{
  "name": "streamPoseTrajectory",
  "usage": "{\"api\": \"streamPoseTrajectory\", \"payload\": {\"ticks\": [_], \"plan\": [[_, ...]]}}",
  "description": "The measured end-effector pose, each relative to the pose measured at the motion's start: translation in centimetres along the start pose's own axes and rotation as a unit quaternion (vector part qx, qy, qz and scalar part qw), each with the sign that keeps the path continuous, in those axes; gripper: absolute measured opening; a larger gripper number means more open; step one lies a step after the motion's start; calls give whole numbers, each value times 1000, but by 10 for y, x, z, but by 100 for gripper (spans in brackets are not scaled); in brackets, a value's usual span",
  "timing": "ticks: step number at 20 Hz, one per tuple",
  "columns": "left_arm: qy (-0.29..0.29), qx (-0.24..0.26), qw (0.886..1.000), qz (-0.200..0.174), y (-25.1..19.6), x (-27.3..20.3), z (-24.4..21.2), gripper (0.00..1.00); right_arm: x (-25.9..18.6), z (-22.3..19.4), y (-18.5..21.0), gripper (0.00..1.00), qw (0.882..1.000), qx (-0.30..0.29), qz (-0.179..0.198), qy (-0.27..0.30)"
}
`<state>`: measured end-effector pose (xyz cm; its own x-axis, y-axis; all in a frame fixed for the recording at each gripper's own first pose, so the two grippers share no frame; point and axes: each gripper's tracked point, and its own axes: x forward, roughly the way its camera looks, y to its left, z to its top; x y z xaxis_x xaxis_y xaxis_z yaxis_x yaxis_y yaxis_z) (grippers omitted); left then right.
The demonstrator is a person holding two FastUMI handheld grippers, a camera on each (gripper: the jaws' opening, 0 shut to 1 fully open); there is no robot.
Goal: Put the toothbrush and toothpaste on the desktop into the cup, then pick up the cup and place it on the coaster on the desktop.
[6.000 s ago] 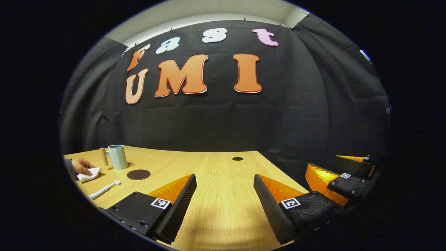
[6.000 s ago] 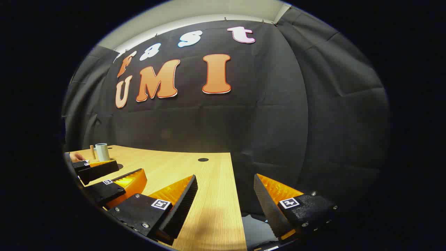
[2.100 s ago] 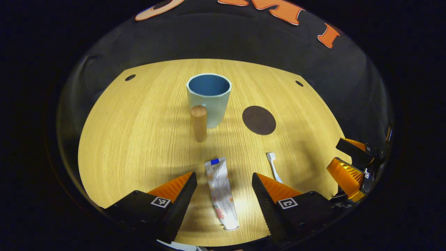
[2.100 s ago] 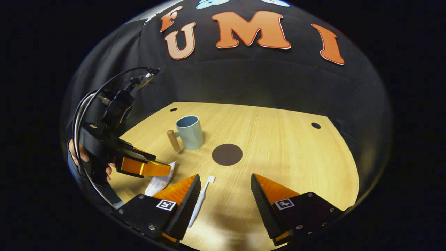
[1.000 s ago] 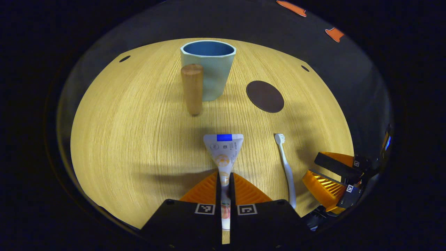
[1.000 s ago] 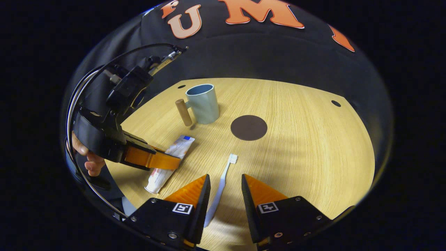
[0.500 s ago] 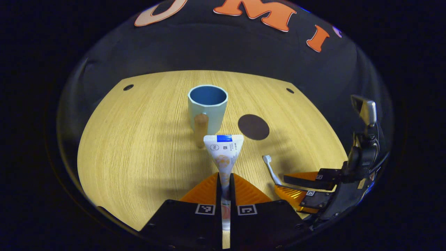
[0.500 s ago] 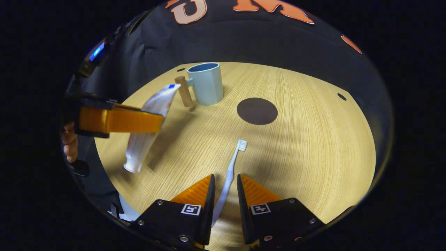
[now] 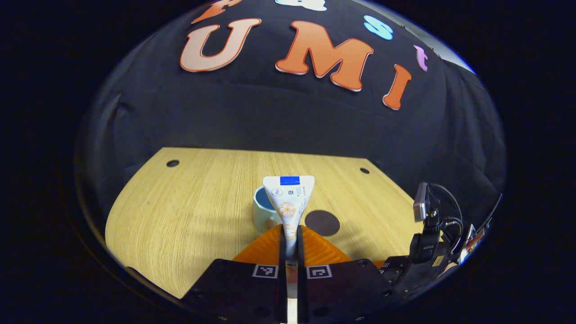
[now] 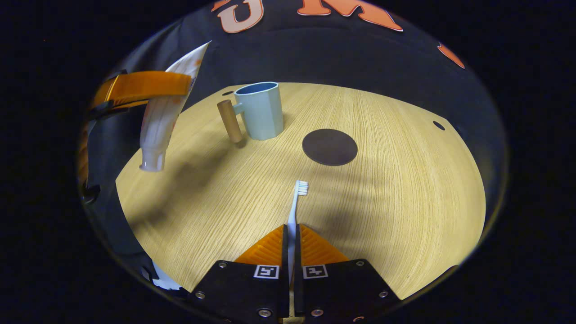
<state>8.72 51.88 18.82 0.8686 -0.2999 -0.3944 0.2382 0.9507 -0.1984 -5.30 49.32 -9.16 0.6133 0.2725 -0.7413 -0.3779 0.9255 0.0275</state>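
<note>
left gripper (image 9: pixel 288 234) pinches flat toothpaste tube (image 9: pixel 288 198); right gripper (image 10: pixel 291 231) pinches slim toothbrush (image 10: pixel 294 207).

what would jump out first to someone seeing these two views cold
The toothpaste tube hangs in the air, pinched in the left gripper above the wooden desktop. Nearer, the right gripper is shut on the white toothbrush. Behind them stand the pale blue cup, with its wooden handle, and the dark round coaster.
</note>
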Motion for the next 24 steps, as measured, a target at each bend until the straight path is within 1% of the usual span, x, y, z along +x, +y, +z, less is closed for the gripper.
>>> {"api": "streamPoseTrajectory", "payload": {"ticks": [2,6,10,13,16,18,22,24], "plan": [[-40,5,999,10,11,7,20,8,-2,7,0,5,1000,9,3,-20],[-93,2,995,19,19,28,41,8,-8,33,0,5,997,27,19,-73],[-161,-11,987,26,29,48,74,8,-19,59,-6,5,991,30,22,-130],[-200,-15,979,22,32,66,98,8,-23,76,-6,4,986,33,24,-161],[-215,-17,976,10,28,85,103,8,-24,84,-5,4,981,44,28,-186],[-214,-23,976,4,29,99,103,8,-32,97,-10,4,978,47,21,-203],[-205,-40,978,-2,39,123,90,8,-41,123,-13,4,972,45,15,-231],[-192,-33,981,-3,42,130,77,8,-38,137,-21,4,970,44,4,-240]]}}
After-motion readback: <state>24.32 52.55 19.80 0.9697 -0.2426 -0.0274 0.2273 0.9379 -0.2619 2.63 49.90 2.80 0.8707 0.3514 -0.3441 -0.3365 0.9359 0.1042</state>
